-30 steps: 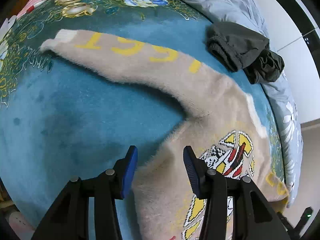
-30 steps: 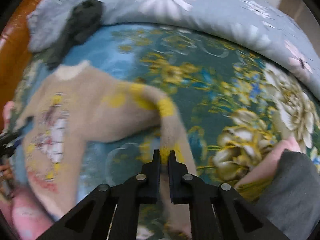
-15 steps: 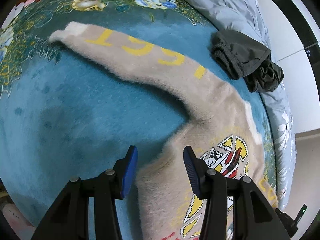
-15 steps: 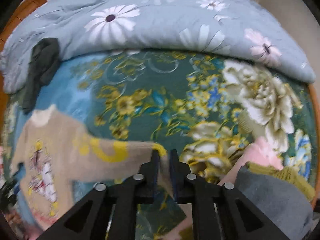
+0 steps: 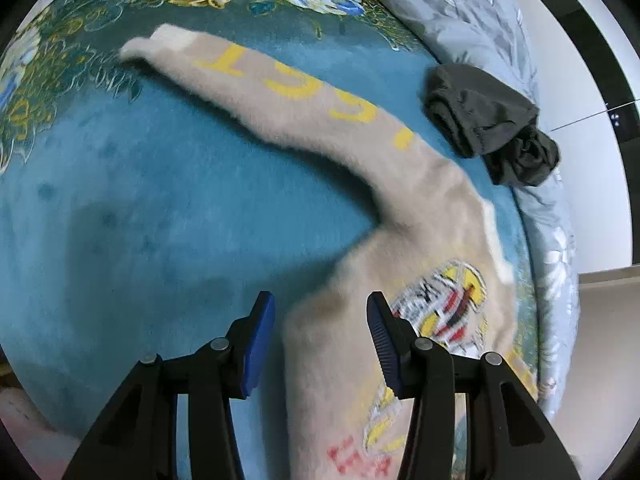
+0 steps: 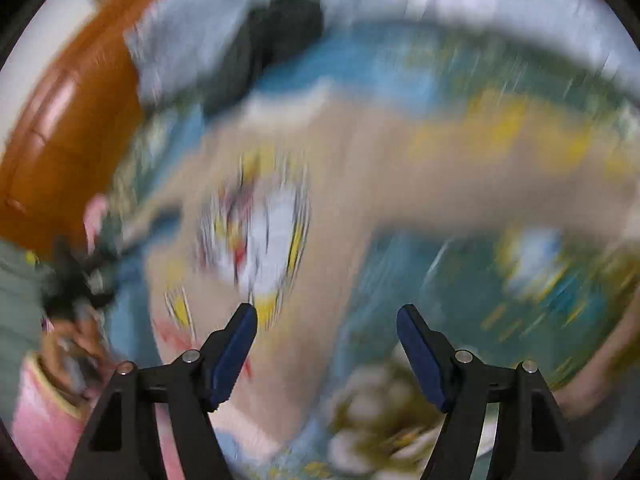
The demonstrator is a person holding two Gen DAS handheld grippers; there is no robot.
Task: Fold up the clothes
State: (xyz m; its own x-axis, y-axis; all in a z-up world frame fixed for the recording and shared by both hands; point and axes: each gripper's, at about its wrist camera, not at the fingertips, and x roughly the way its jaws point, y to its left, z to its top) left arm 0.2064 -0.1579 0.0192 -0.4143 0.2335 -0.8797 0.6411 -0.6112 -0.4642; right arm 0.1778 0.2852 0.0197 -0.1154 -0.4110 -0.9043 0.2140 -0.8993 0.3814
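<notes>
A beige fuzzy sweater (image 5: 404,216) with a crest print and yellow letters on its sleeve lies flat on the blue floral bedspread (image 5: 140,208). One sleeve stretches to the far left, its white cuff (image 5: 160,40) at the end. My left gripper (image 5: 320,320) is open and empty, its jaws straddling the sweater's side edge just above it. The right wrist view is heavily blurred; the sweater (image 6: 360,168) shows there with its sleeve running right. My right gripper (image 6: 326,332) is open and empty above the sweater's lower body.
A dark grey bundled garment (image 5: 492,120) lies beyond the sweater's shoulder, against a grey floral quilt (image 5: 460,12). An orange wooden headboard (image 6: 68,128) is at the left of the right wrist view. A person's pink sleeve (image 6: 40,408) is at the lower left.
My right gripper has let go of the sleeve, opened wide and swung fast back over the sweater's body. The sleeve now lies stretched out. My left gripper stays open at the side edge.
</notes>
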